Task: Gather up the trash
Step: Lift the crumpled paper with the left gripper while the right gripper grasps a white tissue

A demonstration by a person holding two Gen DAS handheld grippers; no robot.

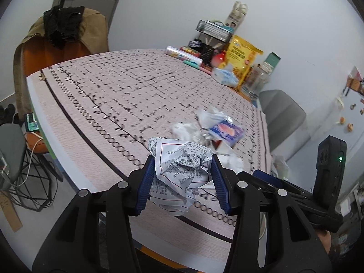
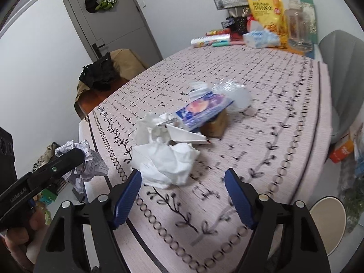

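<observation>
My left gripper [image 1: 182, 161] is shut on a crumpled ball of printed paper [image 1: 179, 173], held above the table's near edge. The same paper [image 2: 86, 161] shows at the left of the right wrist view, off the table's corner. My right gripper [image 2: 183, 173] stands open, its blue pads on either side of the near edge of a crumpled white tissue [image 2: 166, 163] without pressing on it. Beyond the tissue lies a trash pile: a blue snack wrapper [image 2: 202, 111], a small brown box [image 2: 216, 125], folded white card [image 2: 186, 136] and a clear plastic bag [image 2: 236, 95].
The table wears a pink patterned cloth [image 2: 284, 79]. At its far end stand a yellow snack bag [image 2: 268, 6], a glass jar [image 2: 298, 27] and a tissue pack [image 2: 261, 38]. A grey chair [image 2: 341, 79] stands at the right. A round pale container [image 2: 327, 218] sits on the floor.
</observation>
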